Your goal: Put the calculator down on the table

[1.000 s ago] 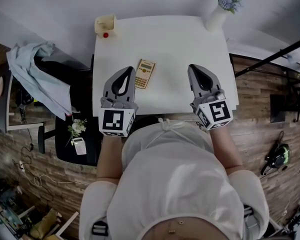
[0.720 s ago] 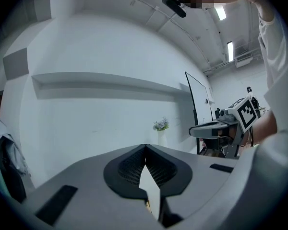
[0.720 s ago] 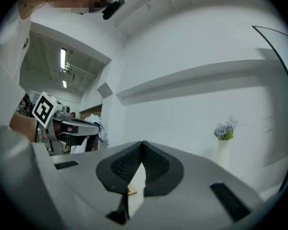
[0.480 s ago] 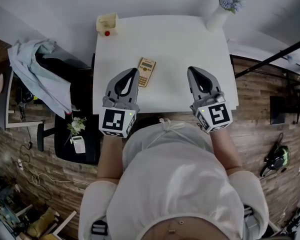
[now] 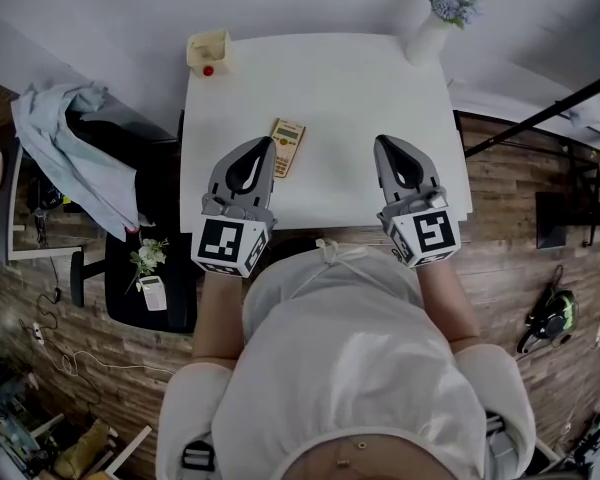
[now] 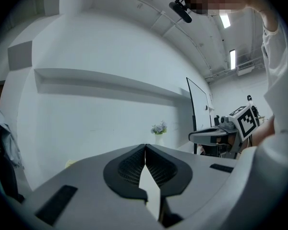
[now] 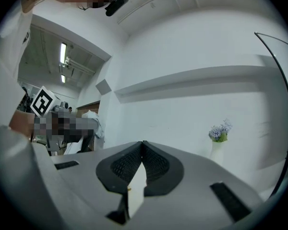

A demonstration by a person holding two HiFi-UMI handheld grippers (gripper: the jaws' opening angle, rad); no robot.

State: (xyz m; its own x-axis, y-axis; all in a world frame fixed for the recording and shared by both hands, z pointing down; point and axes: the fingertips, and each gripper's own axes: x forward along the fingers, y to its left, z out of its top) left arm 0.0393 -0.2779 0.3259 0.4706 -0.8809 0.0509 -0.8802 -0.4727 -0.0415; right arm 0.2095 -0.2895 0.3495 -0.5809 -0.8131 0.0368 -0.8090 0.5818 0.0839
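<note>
**White tabletop already carries the calculator, just ahead of my left fingers**

White rectangular tabletop (image 5: 330, 88) fills the space in front of me, with dark wood flooring around it. On it lies the slim beige-and-orange pocket calculator (image 5: 287, 146), flat, face up, left of the middle of the surface.

My left gripper (image 5: 264, 146) is held level over the near part of the tabletop. In its own view the two dark ribbed fingers meet at the tips with nothing between them, so it is closed and empty (image 6: 145, 146). My right gripper (image 5: 386, 144) hangs level too, its fingers likewise closed on nothing (image 7: 143, 143).

The relation that matters is this: the calculator sits just beside the tip of my left gripper, a little to its right and slightly farther from me. It is well apart from my right gripper, so the left hand is plainly the nearer one. From the head view I cannot tell whether the left tip touches the calculator's edge.

Its long axis runs away from me, nearly in line with my left fingers. The display end points to the far edge of the tabletop and leans a touch to the right, and the keypad end is nearest me. Neither gripper view shows it.

By my reading the putting-down is done, since nothing is in either grip and the calculator rests on the surface.
</note>
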